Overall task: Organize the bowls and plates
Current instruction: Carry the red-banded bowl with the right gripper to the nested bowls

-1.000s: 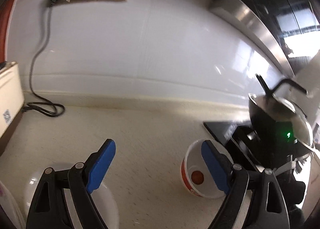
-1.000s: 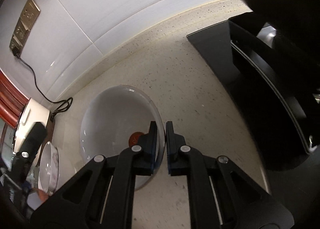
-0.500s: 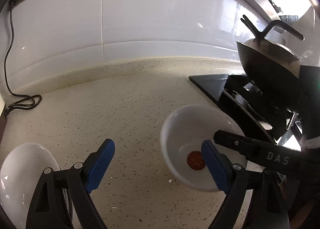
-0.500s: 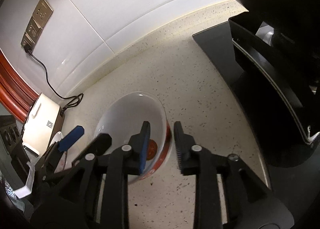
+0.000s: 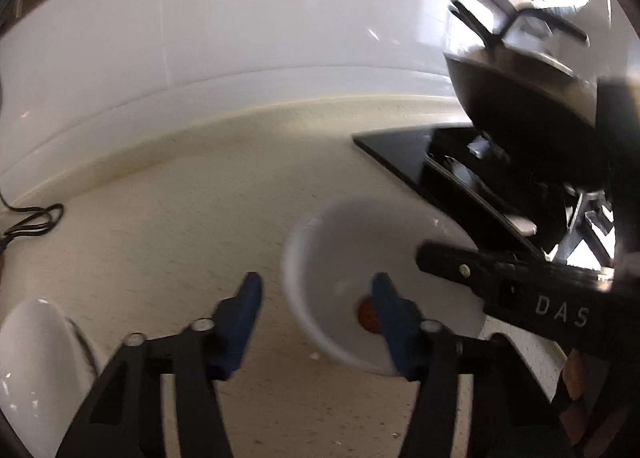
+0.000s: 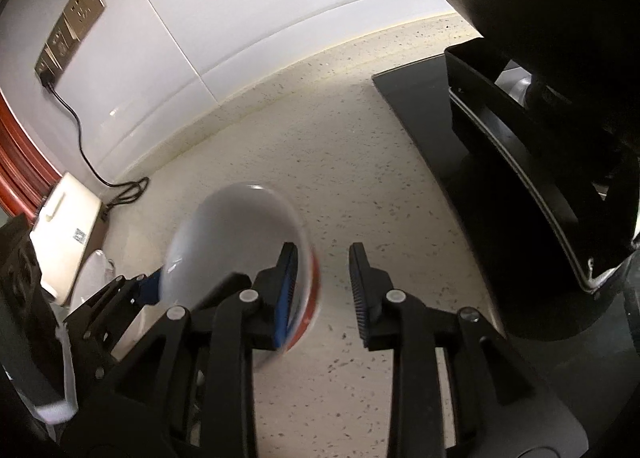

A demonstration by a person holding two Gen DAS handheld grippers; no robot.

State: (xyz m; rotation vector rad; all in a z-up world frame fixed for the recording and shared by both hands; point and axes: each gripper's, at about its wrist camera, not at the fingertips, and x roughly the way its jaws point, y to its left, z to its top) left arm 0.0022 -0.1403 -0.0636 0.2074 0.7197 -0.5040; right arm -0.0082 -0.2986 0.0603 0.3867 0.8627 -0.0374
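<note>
Speckled kitchen worktop [image 6: 352,161] w/ white tiled wall. Red-banded ceramic bowl [image 5: 344,270] near stove: rigid, slick, breakable; take by rim. Left hand-held gripper [image 5: 316,298] has been closing, straddling near rim, not yet pinching. Right hand-held gripper [image 6: 322,278] spread, rim between.

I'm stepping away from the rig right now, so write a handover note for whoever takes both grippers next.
Left gripper: open, jaws just been closing. They straddle the near rim of the red-banded bowl, with the pads not yet pressing.
Right gripper: open, jaws just been opening. The bowl's opposite rim is between them, ungripped.
Things: the bowl appears to sit on the countertop beside the stove. A white dish lies to its left.
Done: nothing stacked yet.
Left: finish the left grip, then probably carry the bowl to the white dish.
</note>
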